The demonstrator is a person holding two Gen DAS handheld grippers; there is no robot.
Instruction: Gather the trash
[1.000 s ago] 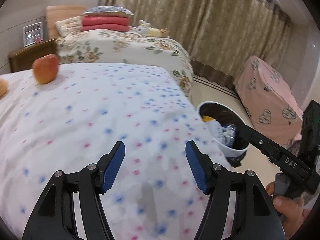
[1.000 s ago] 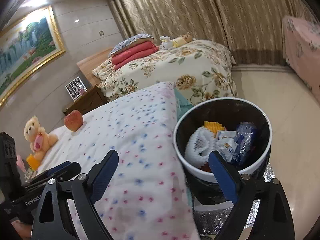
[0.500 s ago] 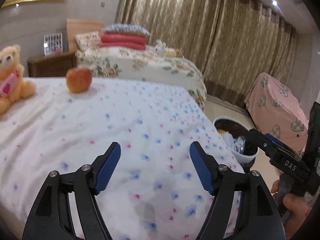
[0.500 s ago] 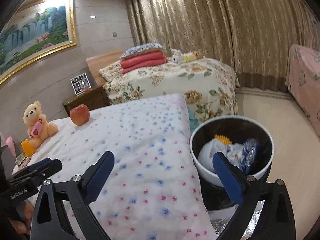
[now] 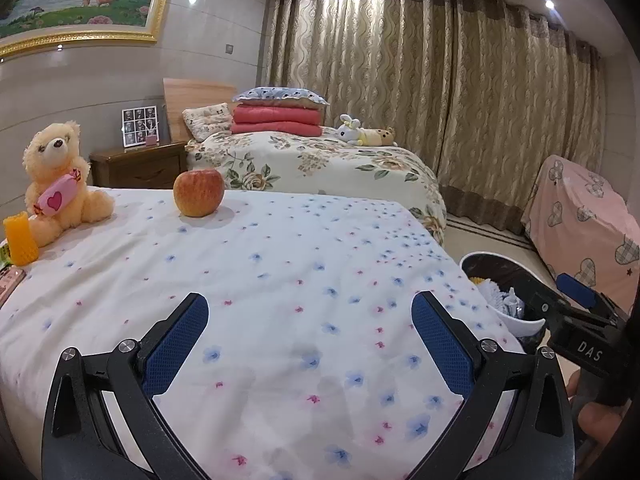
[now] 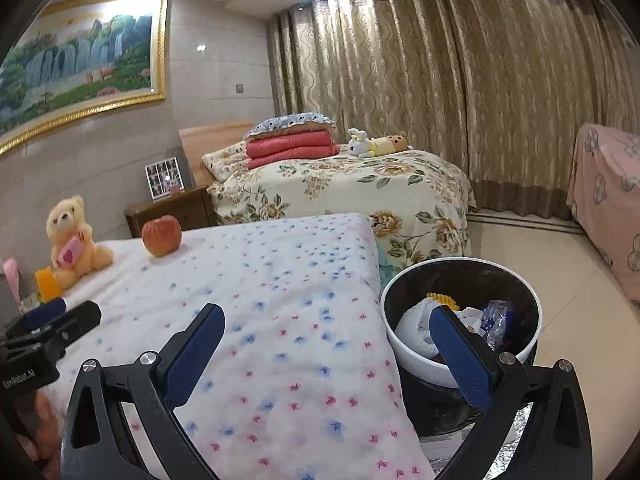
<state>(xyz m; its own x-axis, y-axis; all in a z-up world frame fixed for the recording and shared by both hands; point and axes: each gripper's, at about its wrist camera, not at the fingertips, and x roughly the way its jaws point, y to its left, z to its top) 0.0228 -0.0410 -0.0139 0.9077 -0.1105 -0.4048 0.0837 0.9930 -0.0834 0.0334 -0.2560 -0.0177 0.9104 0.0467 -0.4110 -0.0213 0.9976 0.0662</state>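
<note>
A white-rimmed trash bin (image 6: 520,280) with a black liner stands on the floor at the bed's right side; it holds white, yellow and blue wrappers (image 6: 494,320). It also shows in the left wrist view (image 5: 486,258). My left gripper (image 5: 310,312) is open and empty above the floral bedspread (image 5: 280,280). My right gripper (image 6: 326,324) is open and empty, its right finger in front of the bin. The right gripper shows at the right edge of the left wrist view (image 5: 576,300).
On the near bed are an apple (image 5: 198,192), a teddy bear (image 5: 56,176) and an orange object (image 5: 20,240). A second bed (image 5: 320,164), a nightstand (image 5: 140,166), curtains (image 5: 440,80) and pink-covered furniture (image 5: 580,208) stand beyond.
Both grippers have pulled back and tilted up, away from the bin. The teddy bear and wall painting have come into view. Both stay open and empty.
</note>
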